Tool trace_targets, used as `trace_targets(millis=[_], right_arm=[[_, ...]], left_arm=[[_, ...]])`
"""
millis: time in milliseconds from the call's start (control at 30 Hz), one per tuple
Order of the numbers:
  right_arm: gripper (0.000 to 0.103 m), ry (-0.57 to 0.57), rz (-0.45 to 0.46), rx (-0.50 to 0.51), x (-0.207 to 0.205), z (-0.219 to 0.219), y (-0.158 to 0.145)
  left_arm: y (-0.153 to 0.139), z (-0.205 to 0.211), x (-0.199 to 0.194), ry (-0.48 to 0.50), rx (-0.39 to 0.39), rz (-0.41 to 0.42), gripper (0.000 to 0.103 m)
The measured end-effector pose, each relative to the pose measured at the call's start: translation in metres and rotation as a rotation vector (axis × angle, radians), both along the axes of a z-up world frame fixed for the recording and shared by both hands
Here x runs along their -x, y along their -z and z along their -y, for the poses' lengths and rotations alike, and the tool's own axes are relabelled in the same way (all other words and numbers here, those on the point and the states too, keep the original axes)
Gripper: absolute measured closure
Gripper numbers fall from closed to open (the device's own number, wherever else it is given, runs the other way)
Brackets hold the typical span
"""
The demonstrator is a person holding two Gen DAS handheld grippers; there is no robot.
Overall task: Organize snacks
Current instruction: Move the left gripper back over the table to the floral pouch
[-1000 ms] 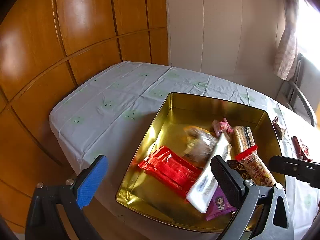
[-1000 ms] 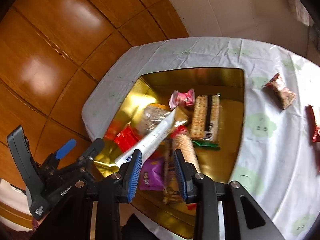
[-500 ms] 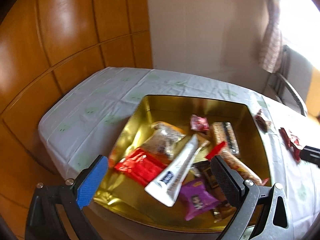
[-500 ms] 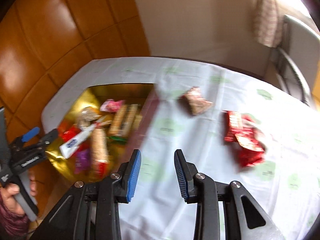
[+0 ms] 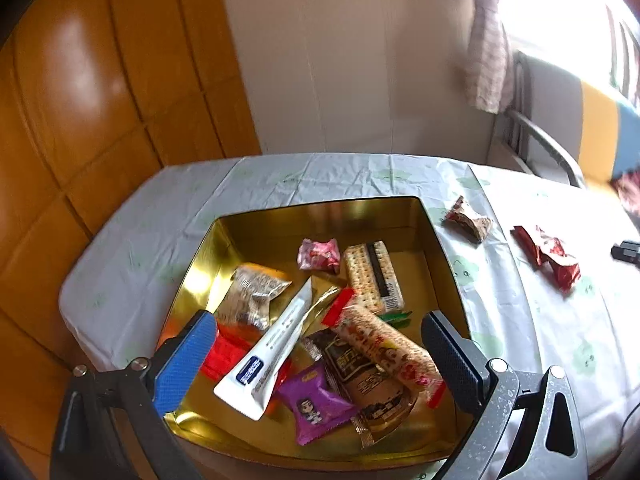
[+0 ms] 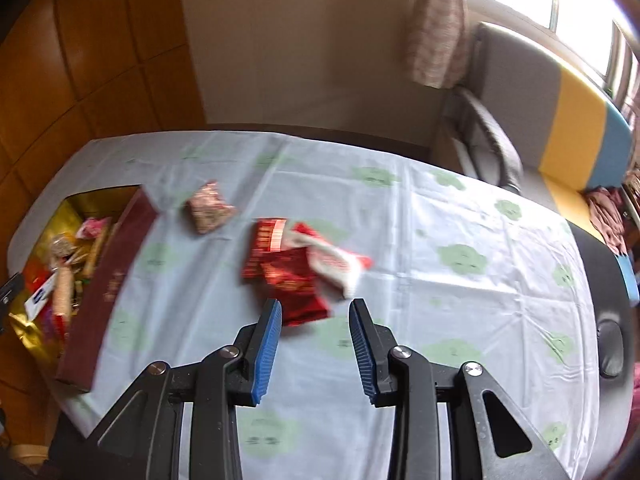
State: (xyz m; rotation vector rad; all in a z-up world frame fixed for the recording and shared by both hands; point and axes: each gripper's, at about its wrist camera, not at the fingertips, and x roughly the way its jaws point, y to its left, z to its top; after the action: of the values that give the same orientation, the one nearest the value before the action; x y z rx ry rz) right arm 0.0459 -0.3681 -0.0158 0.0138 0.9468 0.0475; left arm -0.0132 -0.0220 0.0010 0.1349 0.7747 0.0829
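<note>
A gold tin (image 5: 444,264) on the tablecloth holds several snacks, among them a white tube pack (image 5: 272,356), a purple packet (image 5: 316,404), a cracker pack (image 5: 372,276) and a pink sweet (image 5: 318,254). My left gripper (image 5: 316,356) hangs wide open over the tin's near side with nothing in it. A pile of red packets (image 6: 296,272) and a brown snack bag (image 6: 210,208) lie loose on the cloth right of the tin (image 6: 100,280). My right gripper (image 6: 316,340) is just short of the red pile, its blue pads a little apart and bare.
The table (image 6: 460,320) carries a pale cloth with green cloud prints and drops off at its near and left edges. A grey, yellow and blue sofa (image 6: 576,128) stands past the far right corner. Wood panelling (image 5: 100,100) and a curtain (image 6: 436,28) lie behind.
My right gripper has swung from above the tin to the right, over the cloth, up to the red packets. My left gripper has shifted and rolled a little and stays open over the tin.
</note>
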Motion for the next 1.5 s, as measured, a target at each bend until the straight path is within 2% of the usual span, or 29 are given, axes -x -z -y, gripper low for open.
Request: trace_targets(millis=[167,233,300,400,567,667,733,767,833,900,1000,1100,1167,1233,1333,1400,1433,1500], right_arm=[[0.067,0.111,-0.024,-0.047,-0.005,0.042,0.02],[0.067,0.161,-0.064,-0.063,-0.007,0.055,0.028],[0.067,0.179,-0.063,-0.097,-0.008,0.062,0.027],[0.067,0.189,-0.063,-0.158,-0.008,0.068,0.026],[0.064,0.167,-0.056,-0.188,-0.008,0.063,0.022],[0.064,0.154,-0.053,-0.206,-0.008,0.061,0.02],[0.064,0.145,-0.053,-0.21,-0.008,0.059,0.02],[0.064,0.141,-0.051,-0.213,-0.008,0.059,0.019],[0.064,0.133,-0.048,-0.217,-0.007,0.057,0.019],[0.064,0.125,-0.048,-0.223,-0.007,0.056,0.019],[0.064,0.125,-0.046,-0.233,-0.007,0.056,0.018],[0.064,0.122,-0.043,-0.245,-0.007,0.056,0.017],[0.064,0.117,-0.041,-0.243,-0.008,0.055,0.017],[0.064,0.116,-0.037,-0.236,-0.008,0.054,0.016],[0.064,0.107,-0.013,-0.231,-0.007,0.054,0.01],[0.064,0.109,-0.004,-0.24,-0.006,0.056,0.007],[0.064,0.112,-0.001,-0.249,-0.006,0.057,0.006],[0.064,0.118,0.002,-0.257,-0.006,0.059,0.005]], left_arm=[[0.003,0.018,-0.005,0.056,-0.014,-0.02,0.0],[0.004,0.025,-0.009,0.083,-0.011,-0.033,0.0],[0.005,0.031,-0.015,0.117,0.019,-0.053,0.0],[0.006,0.035,-0.023,0.204,0.134,-0.08,0.0],[0.009,0.058,-0.053,0.237,0.144,-0.168,0.001],[0.005,0.075,-0.073,0.264,0.161,-0.18,0.008],[0.006,0.092,-0.091,0.285,0.132,-0.203,0.024],[0.007,0.1,-0.103,0.298,0.141,-0.228,0.026],[0.014,0.113,-0.127,0.306,0.222,-0.29,0.029],[0.022,0.127,-0.152,0.282,0.264,-0.333,0.029],[0.035,0.146,-0.183,0.223,0.272,-0.365,0.027],[0.056,0.155,-0.212,0.109,0.28,-0.384,0.019],[0.065,0.157,-0.223,0.05,0.254,-0.377,0.018],[0.076,0.162,-0.232,0.032,0.217,-0.366,0.018],[0.089,0.175,-0.233,0.084,0.173,-0.364,0.023],[0.098,0.181,-0.23,0.13,0.183,-0.387,0.023],[0.097,0.185,-0.223,0.153,0.153,-0.349,0.027],[0.1,0.192,-0.211,0.233,0.173,-0.336,0.027]])
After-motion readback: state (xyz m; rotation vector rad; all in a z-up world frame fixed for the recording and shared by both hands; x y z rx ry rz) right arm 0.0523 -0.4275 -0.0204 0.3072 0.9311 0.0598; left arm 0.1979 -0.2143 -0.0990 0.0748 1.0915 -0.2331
